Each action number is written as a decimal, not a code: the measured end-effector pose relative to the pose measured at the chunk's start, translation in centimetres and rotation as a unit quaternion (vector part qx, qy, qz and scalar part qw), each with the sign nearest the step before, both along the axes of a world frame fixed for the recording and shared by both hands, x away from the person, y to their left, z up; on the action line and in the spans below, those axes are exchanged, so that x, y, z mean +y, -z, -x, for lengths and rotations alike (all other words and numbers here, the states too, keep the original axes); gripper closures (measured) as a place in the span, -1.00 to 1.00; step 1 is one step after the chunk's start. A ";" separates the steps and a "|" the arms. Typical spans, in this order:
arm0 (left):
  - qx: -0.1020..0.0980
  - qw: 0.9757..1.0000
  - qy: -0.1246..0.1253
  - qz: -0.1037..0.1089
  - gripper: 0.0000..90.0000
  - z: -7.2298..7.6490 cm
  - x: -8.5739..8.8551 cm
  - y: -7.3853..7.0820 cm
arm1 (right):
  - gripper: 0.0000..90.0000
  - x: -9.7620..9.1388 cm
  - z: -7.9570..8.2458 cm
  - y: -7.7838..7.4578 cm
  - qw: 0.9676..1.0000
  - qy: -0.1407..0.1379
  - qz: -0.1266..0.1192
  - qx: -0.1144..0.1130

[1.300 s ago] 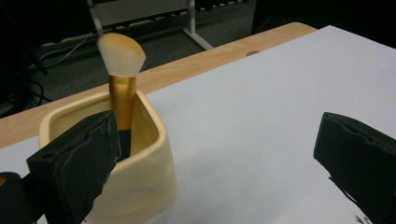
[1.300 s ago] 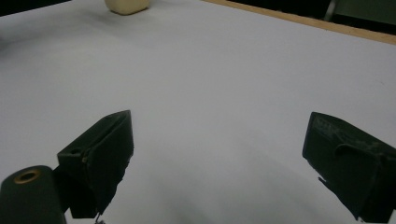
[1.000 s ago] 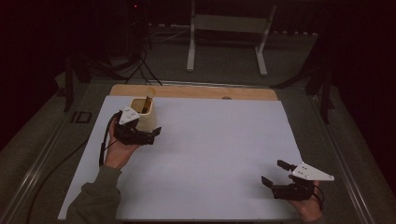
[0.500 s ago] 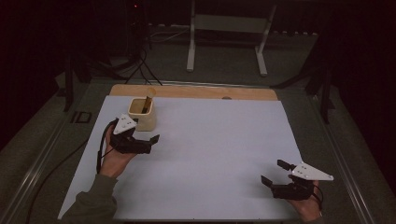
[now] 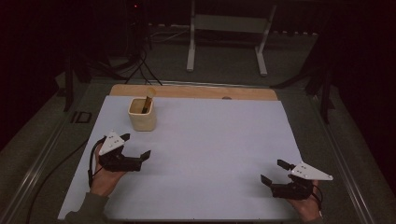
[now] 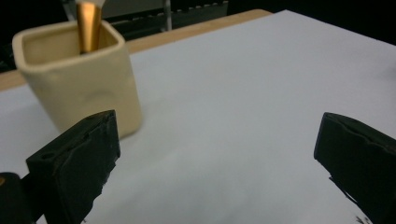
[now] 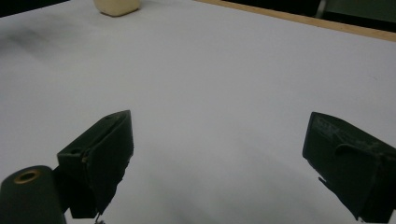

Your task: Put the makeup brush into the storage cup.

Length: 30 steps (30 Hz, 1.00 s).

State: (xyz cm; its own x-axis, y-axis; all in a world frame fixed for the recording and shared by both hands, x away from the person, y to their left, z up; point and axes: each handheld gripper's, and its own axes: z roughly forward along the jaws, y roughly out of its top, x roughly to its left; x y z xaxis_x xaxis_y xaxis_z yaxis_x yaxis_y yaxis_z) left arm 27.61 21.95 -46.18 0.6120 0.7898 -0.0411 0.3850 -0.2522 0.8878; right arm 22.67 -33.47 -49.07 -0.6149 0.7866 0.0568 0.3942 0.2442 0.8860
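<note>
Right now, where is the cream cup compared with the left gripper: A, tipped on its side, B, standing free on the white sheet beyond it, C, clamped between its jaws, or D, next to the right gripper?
B: the cream cup stands upright on the white sheet, apart from the open left gripper.

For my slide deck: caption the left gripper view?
Open left gripper facing a cream cup holding a golden stick.
</note>
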 end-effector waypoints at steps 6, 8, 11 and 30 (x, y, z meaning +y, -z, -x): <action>0.007 1.000 -0.009 -0.002 -0.97 1.3 0.9 1.1 | -0.81 0.0 -0.1 0.1 1.000 0.003 -0.001 -0.001; 0.007 1.000 -0.012 -0.006 -0.96 1.9 1.3 1.3 | -0.81 0.0 -0.1 0.1 1.000 0.004 -0.001 -0.001; -0.004 1.000 -0.025 -0.016 -0.96 2.7 2.0 1.4 | -0.81 -0.1 -0.2 0.1 1.000 0.006 -0.003 -0.002; -0.003 0.998 -0.055 -0.011 -0.96 5.8 5.3 2.0 | -0.81 0.0 -0.3 0.4 1.000 0.016 0.001 -0.001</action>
